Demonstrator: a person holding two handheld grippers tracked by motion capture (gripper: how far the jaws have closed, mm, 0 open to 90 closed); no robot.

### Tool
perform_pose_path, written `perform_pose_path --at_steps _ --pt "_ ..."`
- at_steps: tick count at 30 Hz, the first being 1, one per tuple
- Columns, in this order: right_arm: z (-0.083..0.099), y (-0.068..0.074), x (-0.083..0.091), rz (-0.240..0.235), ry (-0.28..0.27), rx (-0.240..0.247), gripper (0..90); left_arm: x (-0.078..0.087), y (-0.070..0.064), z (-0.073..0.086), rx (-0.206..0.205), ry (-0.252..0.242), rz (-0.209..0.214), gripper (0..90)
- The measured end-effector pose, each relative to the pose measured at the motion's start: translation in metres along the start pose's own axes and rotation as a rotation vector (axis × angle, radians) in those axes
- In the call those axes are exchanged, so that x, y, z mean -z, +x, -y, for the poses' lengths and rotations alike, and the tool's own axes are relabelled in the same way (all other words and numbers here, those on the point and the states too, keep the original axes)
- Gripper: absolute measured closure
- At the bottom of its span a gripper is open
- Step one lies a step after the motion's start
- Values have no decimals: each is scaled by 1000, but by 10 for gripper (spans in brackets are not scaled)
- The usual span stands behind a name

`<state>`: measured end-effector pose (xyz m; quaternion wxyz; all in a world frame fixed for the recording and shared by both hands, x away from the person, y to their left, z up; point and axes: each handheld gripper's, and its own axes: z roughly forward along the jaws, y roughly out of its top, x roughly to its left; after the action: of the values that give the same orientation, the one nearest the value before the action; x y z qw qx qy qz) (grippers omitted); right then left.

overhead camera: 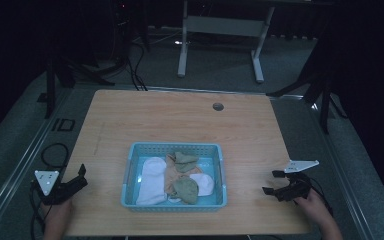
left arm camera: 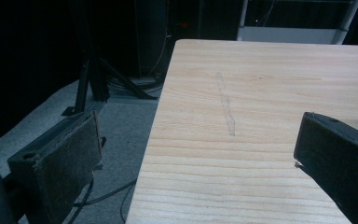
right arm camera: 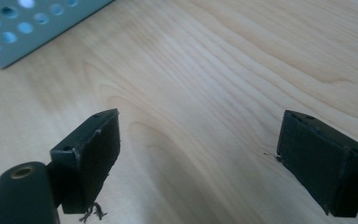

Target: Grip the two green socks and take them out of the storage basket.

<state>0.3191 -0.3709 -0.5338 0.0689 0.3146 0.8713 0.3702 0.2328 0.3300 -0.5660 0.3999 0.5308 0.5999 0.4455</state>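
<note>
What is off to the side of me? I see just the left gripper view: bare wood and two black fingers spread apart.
Observer: A light blue basket sits in the middle of the table, to the right of your left gripper.
Operator: Anything in it?
Observer: Yes, socks: a white sock lies along its left side, with a green sock near the front.
Operator: And the other gripper?
Observer: The right gripper rests at the table's right edge, fingers open and holding nothing, pointing toward the basket.
</note>
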Motion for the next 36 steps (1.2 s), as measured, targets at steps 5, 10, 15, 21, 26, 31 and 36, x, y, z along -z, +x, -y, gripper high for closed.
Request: perform_pose_path --at_steps 5,10,15,21,26,31,36 --pt "-9 9 -1 -42 71 45 129 0 0 0 1 2 3 4" --pt "-22 15 -2 -47 106 95 129 0 0 0 -1 5 15 3" --pt "-32 20 -2 -54 148 131 129 0 -1 0 -6 5 12 3" --pt "-39 30 -6 -57 195 192 122 -1 -2 0 -14 7 9 4" --pt "-46 32 -10 -62 229 179 123 -1 -4 0 -34 11 4 4" --pt "-54 36 -11 -60 241 196 127 -1 -4 0 -33 13 3 4" --pt "-65 42 -9 -76 236 221 127 -2 -5 0 -39 19 -5 4"
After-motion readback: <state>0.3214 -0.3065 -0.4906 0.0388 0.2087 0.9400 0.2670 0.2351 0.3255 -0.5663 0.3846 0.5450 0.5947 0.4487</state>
